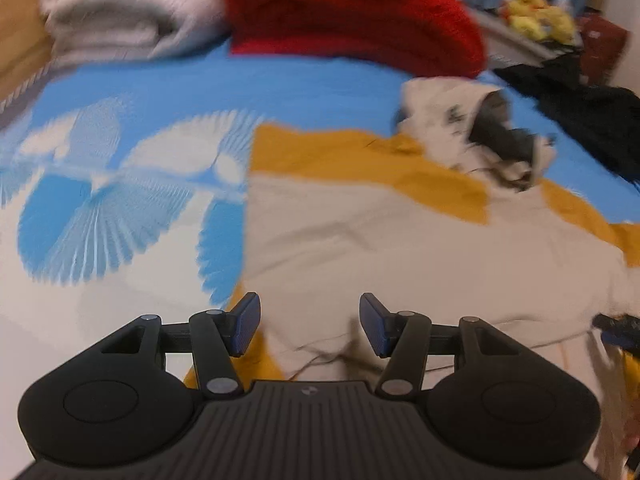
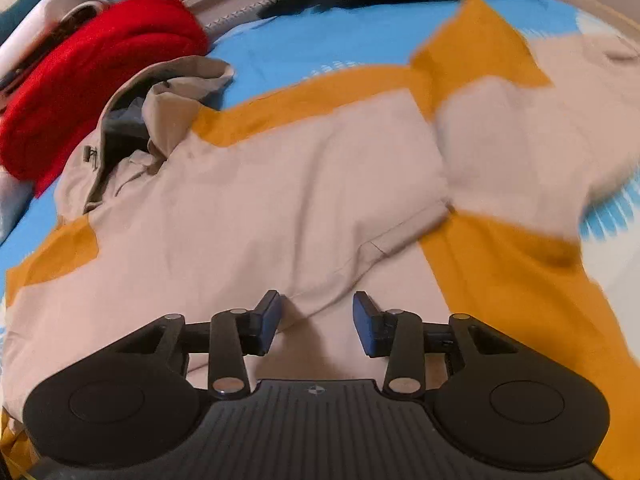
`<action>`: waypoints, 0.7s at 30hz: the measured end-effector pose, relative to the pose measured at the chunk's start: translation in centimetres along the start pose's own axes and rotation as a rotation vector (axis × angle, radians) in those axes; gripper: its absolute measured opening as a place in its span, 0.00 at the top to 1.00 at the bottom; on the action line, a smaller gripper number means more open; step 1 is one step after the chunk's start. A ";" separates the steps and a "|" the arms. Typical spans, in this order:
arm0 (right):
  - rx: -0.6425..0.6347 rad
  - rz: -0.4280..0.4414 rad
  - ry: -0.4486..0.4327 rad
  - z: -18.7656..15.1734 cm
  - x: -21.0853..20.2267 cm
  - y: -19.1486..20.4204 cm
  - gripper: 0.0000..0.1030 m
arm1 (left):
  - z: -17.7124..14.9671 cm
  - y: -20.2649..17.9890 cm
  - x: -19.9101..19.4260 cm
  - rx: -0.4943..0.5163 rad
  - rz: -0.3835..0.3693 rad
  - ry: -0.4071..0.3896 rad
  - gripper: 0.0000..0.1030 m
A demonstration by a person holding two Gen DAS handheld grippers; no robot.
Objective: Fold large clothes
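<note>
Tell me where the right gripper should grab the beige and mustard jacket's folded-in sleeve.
Probably the sleeve's cuff edge, approached from above with the right gripper, already open. The jacket lies flat, and that raised hem is likely the only pinchable lip nearby.

Soft, even indoor light with faint shadows; both fisheye views bend at the edges, and motion blur smears everything beyond each gripper.
</note>
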State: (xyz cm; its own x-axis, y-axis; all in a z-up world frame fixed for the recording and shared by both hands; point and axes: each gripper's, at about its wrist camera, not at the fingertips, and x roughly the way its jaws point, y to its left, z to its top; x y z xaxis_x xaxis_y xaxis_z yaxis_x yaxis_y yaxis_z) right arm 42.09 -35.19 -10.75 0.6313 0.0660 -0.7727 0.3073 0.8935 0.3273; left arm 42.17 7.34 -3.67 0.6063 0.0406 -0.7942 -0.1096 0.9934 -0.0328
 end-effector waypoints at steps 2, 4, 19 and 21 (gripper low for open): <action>-0.029 -0.010 -0.034 0.7 -0.7 0.3 0.60 | 0.1 -1.2 -1.4 0.063 -0.014 -0.041 0.39; -0.046 -0.018 -0.089 1.7 -1.9 -0.1 0.60 | -0.2 -2.0 -2.1 0.094 -0.016 -0.060 0.39; 0.216 -0.136 -0.201 5.8 -6.3 -14.0 0.59 | -0.2 -2.9 -3.5 0.105 -0.041 -0.066 0.39; 0.248 -0.136 -0.207 5.8 -6.6 -15.5 0.59 | -0.3 -3.2 -3.4 0.108 -0.044 -0.065 0.39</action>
State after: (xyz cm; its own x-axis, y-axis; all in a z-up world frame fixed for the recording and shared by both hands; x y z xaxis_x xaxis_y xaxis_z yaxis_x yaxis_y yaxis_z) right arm 37.29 -52.01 -7.55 0.6958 -0.1607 -0.7000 0.5462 0.7513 0.3704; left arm 40.25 3.98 -1.08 0.6589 0.0000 -0.7522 0.0015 1.0000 0.0013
